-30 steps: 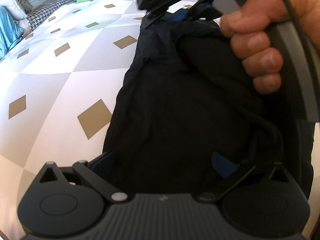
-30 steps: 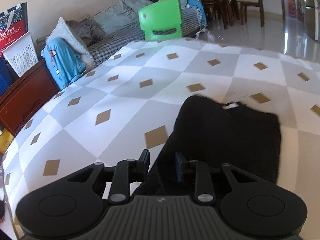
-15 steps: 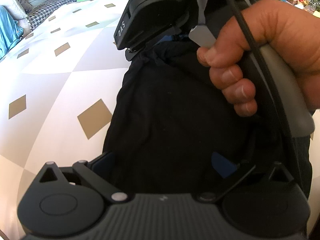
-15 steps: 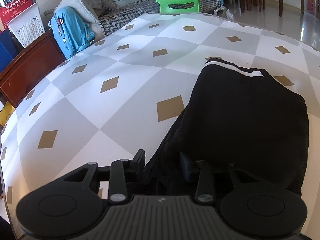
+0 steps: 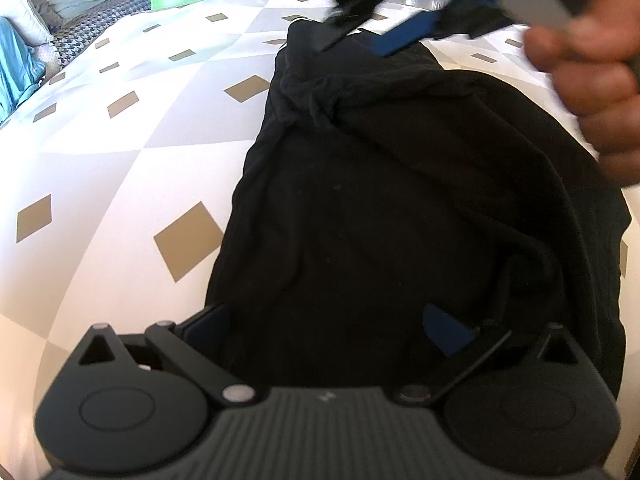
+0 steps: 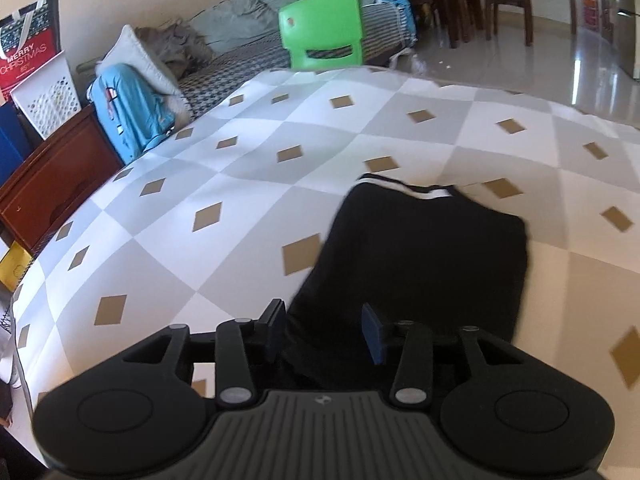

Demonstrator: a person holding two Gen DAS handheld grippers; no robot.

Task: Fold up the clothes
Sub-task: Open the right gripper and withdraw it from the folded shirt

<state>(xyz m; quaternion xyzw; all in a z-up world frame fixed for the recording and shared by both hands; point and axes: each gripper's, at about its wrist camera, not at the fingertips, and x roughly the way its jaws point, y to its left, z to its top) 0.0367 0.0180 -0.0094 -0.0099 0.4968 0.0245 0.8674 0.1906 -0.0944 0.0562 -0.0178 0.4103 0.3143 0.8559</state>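
Black clothing (image 6: 420, 248) lies folded on your checked tablecloth (image 6: 224, 184), a white stripe running along its far edge. On the left, a white perforated basket (image 6: 46, 98) stands on a wooden cabinet (image 6: 52, 184); you cannot see what it holds. Behind it a red bag (image 6: 24, 60) reads "MERRY CHRISTMAS", and a green plastic chair (image 6: 324, 30) sits past the table's far end. Your left gripper (image 5: 332, 320) has its jaws spread wide, low over the near part of the cloth, with dark fabric between the pads; you cannot tell whether they touch it. Your right gripper (image 6: 326, 330) has its jaws opening, with the cloth's near edge below the gap and neither pad pressing on it. A second ago those jaws stood narrower on that edge. In the left view your right hand (image 5: 592, 92), which half a second ago filled the middle of the view, now sits blurred at the top right corner, off the cloth.
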